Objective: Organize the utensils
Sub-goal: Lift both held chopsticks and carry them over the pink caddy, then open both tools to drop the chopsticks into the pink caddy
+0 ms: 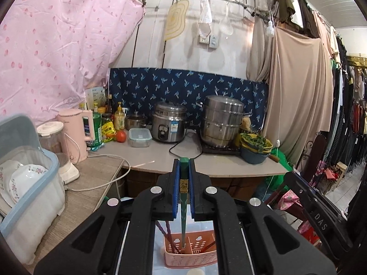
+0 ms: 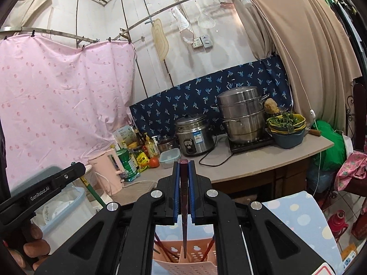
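Note:
My left gripper (image 1: 184, 163) is shut on a green chopstick (image 1: 184, 208) that points down, its tip inside the pink slotted utensil holder (image 1: 191, 255) below. Several dark red chopsticks (image 1: 170, 237) stand in that holder. My right gripper (image 2: 184, 165) is shut on a dark red chopstick (image 2: 184, 213), its tip at the top of the same pink holder (image 2: 192, 257). The left gripper (image 2: 45, 188) with its green chopstick shows at the left of the right wrist view. The right gripper's body (image 1: 321, 210) shows at the right of the left wrist view.
The holder sits on a pale blue spotted cloth (image 2: 298, 215). A blue-rimmed dish bin (image 1: 29, 183) with plates is at the left. The counter (image 1: 160, 158) carries a pink kettle (image 1: 76, 133), a rice cooker (image 1: 168, 123), a steamer pot (image 1: 221, 121) and bowls of greens (image 1: 257, 146).

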{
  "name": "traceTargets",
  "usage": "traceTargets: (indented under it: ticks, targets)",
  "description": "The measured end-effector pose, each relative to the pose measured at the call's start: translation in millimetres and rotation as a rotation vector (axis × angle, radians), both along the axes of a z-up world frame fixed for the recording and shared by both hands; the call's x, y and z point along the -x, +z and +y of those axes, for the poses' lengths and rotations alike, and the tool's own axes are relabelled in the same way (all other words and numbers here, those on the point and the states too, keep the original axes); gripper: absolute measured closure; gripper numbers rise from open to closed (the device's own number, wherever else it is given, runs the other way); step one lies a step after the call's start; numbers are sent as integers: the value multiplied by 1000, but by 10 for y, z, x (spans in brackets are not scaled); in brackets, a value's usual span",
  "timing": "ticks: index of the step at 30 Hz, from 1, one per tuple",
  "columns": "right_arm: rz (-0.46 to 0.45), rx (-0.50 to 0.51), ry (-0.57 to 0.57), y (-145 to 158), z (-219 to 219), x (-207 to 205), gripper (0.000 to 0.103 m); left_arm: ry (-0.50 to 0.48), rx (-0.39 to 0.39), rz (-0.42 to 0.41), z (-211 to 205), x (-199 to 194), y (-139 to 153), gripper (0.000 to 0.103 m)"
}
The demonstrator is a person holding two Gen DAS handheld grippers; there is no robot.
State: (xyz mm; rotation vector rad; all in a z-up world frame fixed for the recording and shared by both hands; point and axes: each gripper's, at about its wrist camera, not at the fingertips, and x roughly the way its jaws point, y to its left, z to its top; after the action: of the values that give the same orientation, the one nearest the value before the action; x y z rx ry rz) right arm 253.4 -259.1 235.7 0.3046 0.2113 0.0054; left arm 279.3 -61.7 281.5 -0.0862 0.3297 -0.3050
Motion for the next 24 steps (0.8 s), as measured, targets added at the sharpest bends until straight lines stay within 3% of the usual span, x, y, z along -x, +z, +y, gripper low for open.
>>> traceTargets:
  ticks: [10,17,18,20,24]
  targets:
    - [148,10,-3,-619,-21,-382,96,-2,-47,117,-91,-360,-632,96]
    - [199,27,0,-826,-4,-468,92,-7,-47,162,-82,-426,-832,95]
    - [195,32,-6,-827,-3,-449,89,7,-51,160,-75,-413,-843,91]
    - [183,45,-12,-799,8,-407,77,33,-56,144,-68,-380,-841,62]
    - [159,45,-14,-725,9,-291,70,44,-52,129,-43,-300,-792,57]
